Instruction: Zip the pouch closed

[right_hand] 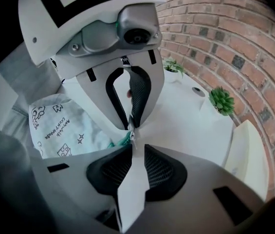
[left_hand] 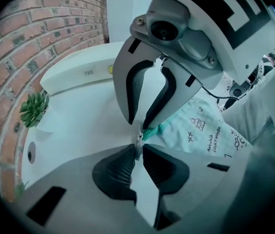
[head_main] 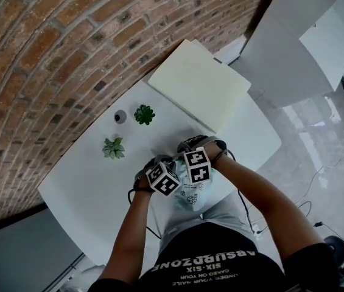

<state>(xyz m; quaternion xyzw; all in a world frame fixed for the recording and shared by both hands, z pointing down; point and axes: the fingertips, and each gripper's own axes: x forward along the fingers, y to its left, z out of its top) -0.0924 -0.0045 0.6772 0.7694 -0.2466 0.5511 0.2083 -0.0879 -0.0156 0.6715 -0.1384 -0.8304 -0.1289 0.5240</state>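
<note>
The pouch [head_main: 191,191], pale with small printed doodles, lies at the near edge of the white tabletop [head_main: 92,187], right in front of you and under both grippers. Its teal zipper [left_hand: 155,129] runs along the edge that faces away from you, and the small silver zipper pull [left_hand: 139,138] sits at the end of it.

Your left gripper [left_hand: 138,149] points steeply down, and its jaw tips are pinched together on the zipper pull. Your right gripper [right_hand: 136,147] comes in from the right and meets it nose to nose. Its jaws stand a little apart, with the tabletop showing through the gap, and the tips sit just beside the end of the zipper without visibly pressing on it. The two marker cubes nearly touch above the pouch.

Farther out on the tabletop, to the left, a small succulent [head_main: 114,148] stands well apart from the pouch. A darker succulent [head_main: 144,114] stands beyond it, with a small dark cylinder [head_main: 120,116] just to its left. A cream board [head_main: 199,84] lies at the far right corner. The brick wall [head_main: 50,41] runs along the far left side.
</note>
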